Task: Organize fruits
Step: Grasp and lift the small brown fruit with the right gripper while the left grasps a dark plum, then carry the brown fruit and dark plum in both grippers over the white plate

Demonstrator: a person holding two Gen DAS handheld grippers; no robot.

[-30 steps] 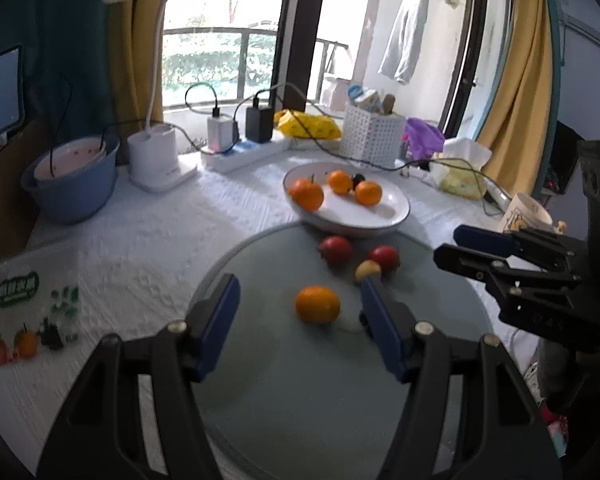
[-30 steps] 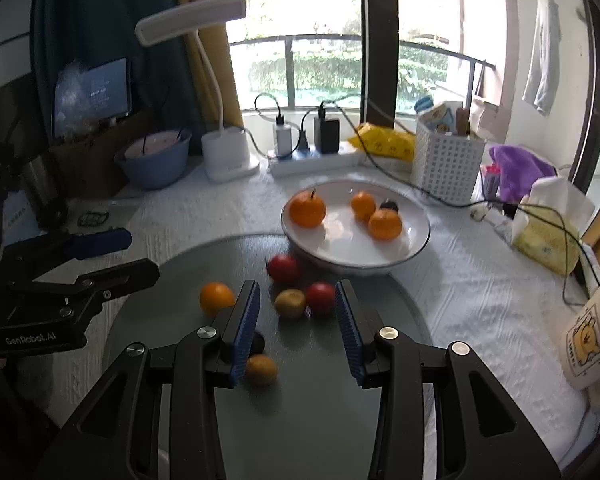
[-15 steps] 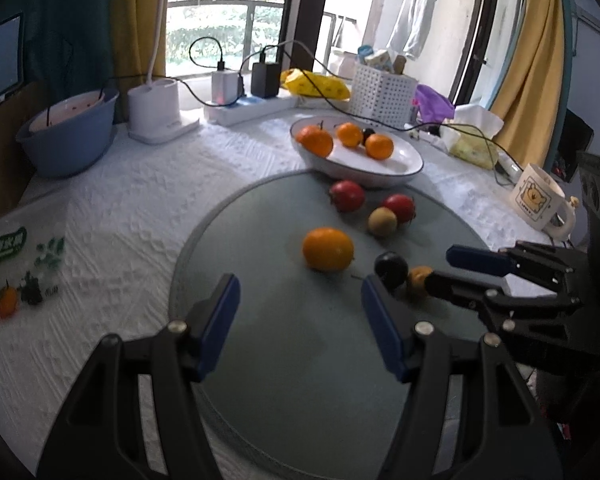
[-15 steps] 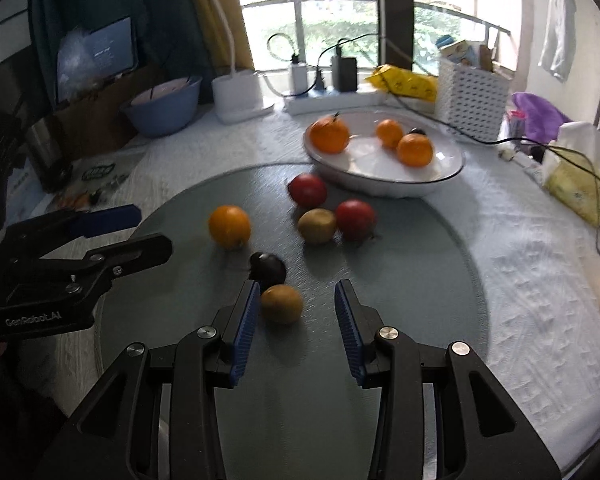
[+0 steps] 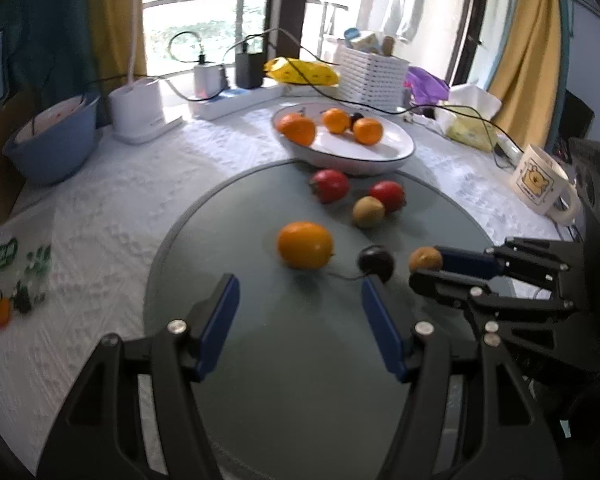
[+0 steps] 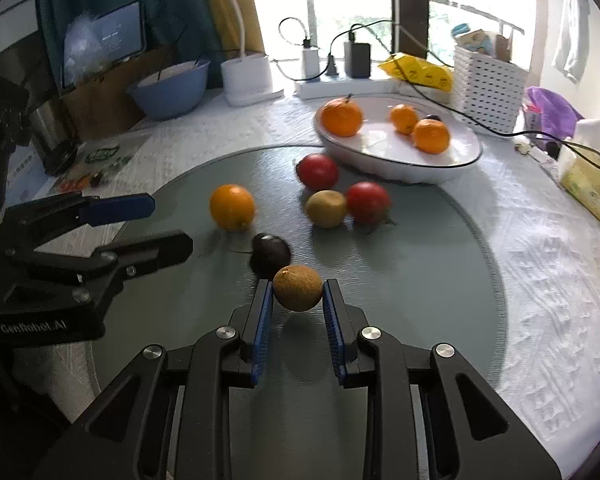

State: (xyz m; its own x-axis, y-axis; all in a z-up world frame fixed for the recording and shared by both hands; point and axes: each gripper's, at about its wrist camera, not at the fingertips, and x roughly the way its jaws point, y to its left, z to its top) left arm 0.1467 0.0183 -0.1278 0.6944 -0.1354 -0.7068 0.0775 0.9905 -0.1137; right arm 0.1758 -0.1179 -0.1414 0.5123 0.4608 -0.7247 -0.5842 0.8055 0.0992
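Note:
My right gripper [image 6: 297, 293] is shut on a brown kiwi [image 6: 297, 287] just above the round grey mat [image 6: 440, 280]; the kiwi also shows in the left wrist view [image 5: 425, 258]. A dark plum [image 6: 270, 252] lies right beside it. An orange [image 6: 232, 206], two red fruits [image 6: 318, 170] [image 6: 367, 201] and a yellow-green fruit [image 6: 326, 208] lie on the mat. A white plate [image 6: 456, 160] behind holds three oranges and a dark fruit. My left gripper [image 5: 300, 292] is open and empty, just short of the orange [image 5: 305, 245].
A blue bowl [image 5: 48, 140], lamp base [image 5: 140, 108], power strip [image 5: 236, 100] and white basket [image 5: 372, 72] line the back. A mug [image 5: 540, 184] stands at right. A printed fruit card [image 5: 8, 276] lies at left.
My right gripper moved forward and down and closed on the brown kiwi. My left gripper drew a little closer to the orange and stayed open.

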